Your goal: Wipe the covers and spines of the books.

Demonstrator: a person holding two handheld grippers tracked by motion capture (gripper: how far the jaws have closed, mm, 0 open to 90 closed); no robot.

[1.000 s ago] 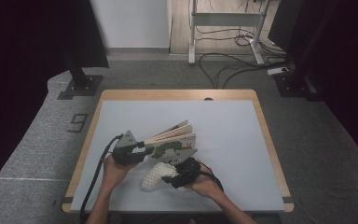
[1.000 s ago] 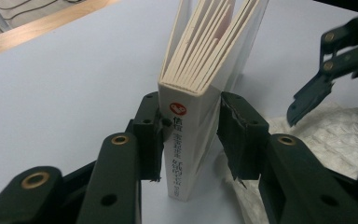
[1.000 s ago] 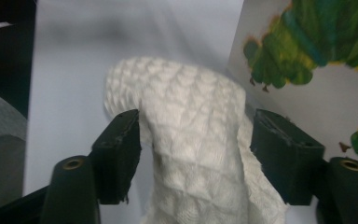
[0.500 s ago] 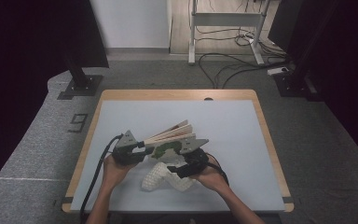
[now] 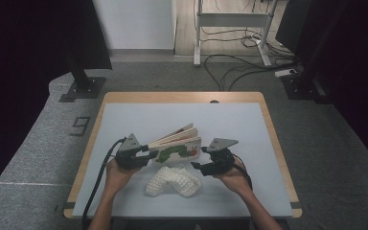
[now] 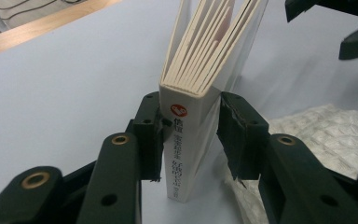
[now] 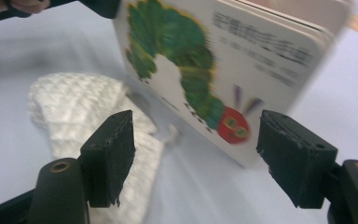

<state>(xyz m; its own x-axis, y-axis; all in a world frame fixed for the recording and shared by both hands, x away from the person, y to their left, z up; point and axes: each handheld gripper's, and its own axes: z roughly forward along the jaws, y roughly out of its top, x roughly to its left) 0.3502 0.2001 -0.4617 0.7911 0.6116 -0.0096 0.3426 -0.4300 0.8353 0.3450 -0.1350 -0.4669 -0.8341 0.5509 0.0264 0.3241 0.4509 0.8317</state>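
The left tool (image 5: pixel 146 156) is clamped on the spine of a board book (image 5: pixel 175 146), holding it up off the counter (image 5: pixel 249 124) so the thick pages fan out away from that tool. In the left tool's own view the two black jaws press either side of the spine (image 6: pixel 186 144). The right tool (image 5: pixel 197 166) hangs spread wide, gripping nothing, just off the book's far, loose-page end; in its view the caterpillar cover (image 7: pixel 182 70) stands between and beyond its jaws. A white knitted cloth (image 5: pixel 174 180) lies on the counter just below both tools, nearer the person.

To my eye the step in hand is bringing the free tool to the book to take a cover or a page. Next it would need to come onto the page edge and close on one leaf, not the whole block.

A second ago the right tool sat low over the cloth; it has since risen and swung out to the book's end. The left hold has not changed.
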